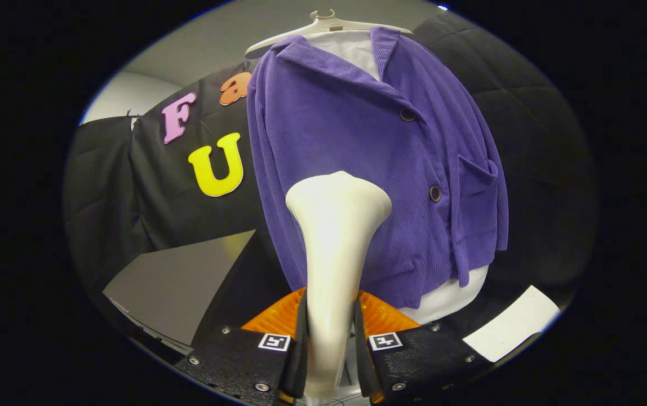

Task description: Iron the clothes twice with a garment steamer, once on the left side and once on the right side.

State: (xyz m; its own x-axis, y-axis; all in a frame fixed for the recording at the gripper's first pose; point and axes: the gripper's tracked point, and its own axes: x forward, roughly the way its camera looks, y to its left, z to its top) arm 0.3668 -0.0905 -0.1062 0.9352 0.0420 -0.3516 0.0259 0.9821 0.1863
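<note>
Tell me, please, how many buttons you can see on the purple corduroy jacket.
2. One dark round button sits just below the collar of the purple corduroy jacket; the other is lower, beside the chest pocket. The white steamer head clamped in the claw may hide more.

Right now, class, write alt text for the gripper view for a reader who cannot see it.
The tongs grip a white garment steamer, its head raised toward a purple corduroy jacket. The jacket hangs on a white hanger over a white shirt, just beyond the steamer.
</note>
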